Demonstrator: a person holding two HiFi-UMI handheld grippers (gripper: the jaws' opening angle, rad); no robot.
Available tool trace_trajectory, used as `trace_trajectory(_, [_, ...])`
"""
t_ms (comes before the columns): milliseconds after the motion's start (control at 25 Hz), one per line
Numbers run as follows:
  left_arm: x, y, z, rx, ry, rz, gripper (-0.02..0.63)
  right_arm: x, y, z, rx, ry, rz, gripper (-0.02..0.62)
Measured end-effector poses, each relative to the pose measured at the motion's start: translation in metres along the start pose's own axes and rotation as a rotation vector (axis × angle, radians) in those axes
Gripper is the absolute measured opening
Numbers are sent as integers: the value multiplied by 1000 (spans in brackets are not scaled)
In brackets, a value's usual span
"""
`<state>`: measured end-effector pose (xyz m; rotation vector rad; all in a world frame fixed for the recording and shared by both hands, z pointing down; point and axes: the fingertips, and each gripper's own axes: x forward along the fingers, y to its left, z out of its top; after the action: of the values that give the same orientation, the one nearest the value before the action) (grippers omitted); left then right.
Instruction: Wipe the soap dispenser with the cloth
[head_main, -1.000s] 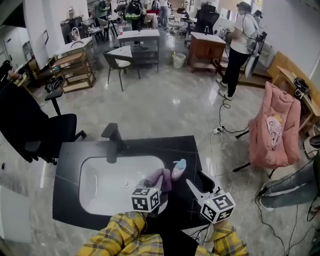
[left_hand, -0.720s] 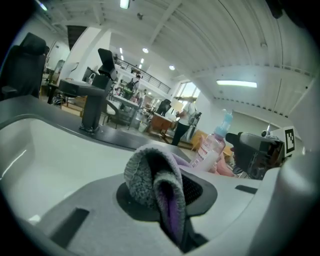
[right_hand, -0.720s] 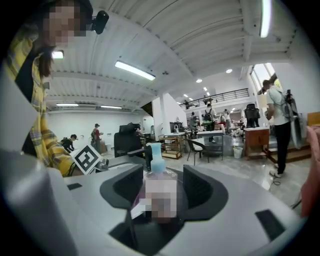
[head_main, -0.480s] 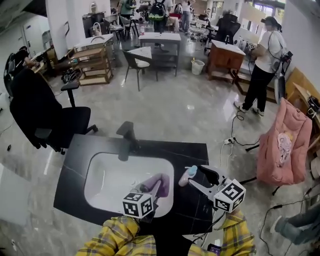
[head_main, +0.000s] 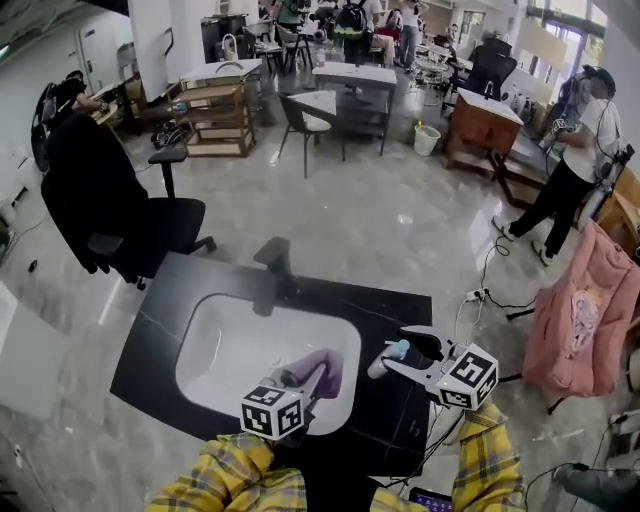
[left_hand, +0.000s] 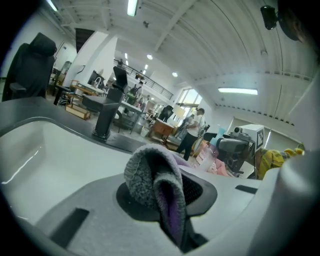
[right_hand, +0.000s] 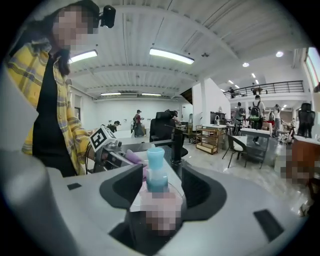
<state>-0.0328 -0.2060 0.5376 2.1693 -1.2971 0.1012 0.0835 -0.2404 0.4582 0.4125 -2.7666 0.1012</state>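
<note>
A small soap dispenser (head_main: 386, 358) with a light blue pump sits gripped in my right gripper (head_main: 402, 356), over the right side of the black counter. In the right gripper view the dispenser (right_hand: 156, 176) stands between the jaws, pump pointing away. My left gripper (head_main: 303, 388) is shut on a grey and purple cloth (head_main: 317, 370) over the basin's near right edge. The cloth (left_hand: 154, 184) bulges out between the left jaws. Cloth and dispenser are a short gap apart. From the left gripper view the dispenser (left_hand: 211, 155) shows to the right.
A white basin (head_main: 230, 350) is set in the black counter (head_main: 160, 320), with a dark faucet (head_main: 275, 262) at its far edge. An office chair (head_main: 110, 215) stands far left, a pink-draped chair (head_main: 585, 320) right. People and tables are far behind.
The right gripper has carried the dispenser to the right, away from the cloth it was against a second ago. The left gripper with the cloth stays over the basin's edge.
</note>
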Motion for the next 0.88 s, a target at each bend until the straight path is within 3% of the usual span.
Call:
trace_trajectory(120, [0, -1, 0, 2, -4, -2, 58, 8, 1, -5, -15, 22, 48, 228])
trace_trajectory(240, [1, -6, 3, 5, -6, -2, 58, 8, 5, -3, -32, 19, 79, 155])
trace_trajectory(280, [2, -6, 4, 6, -6, -1, 58, 8, 5, -1, -27, 13, 81, 124])
trace_trajectory(400, [6, -7, 2, 5, 2, 1, 58, 8, 2, -1, -4, -8, 60, 123])
trace_trajectory(880, [19, -14, -3, 12, 27, -38, 58, 4, -9, -4, 70, -70, -270, 121])
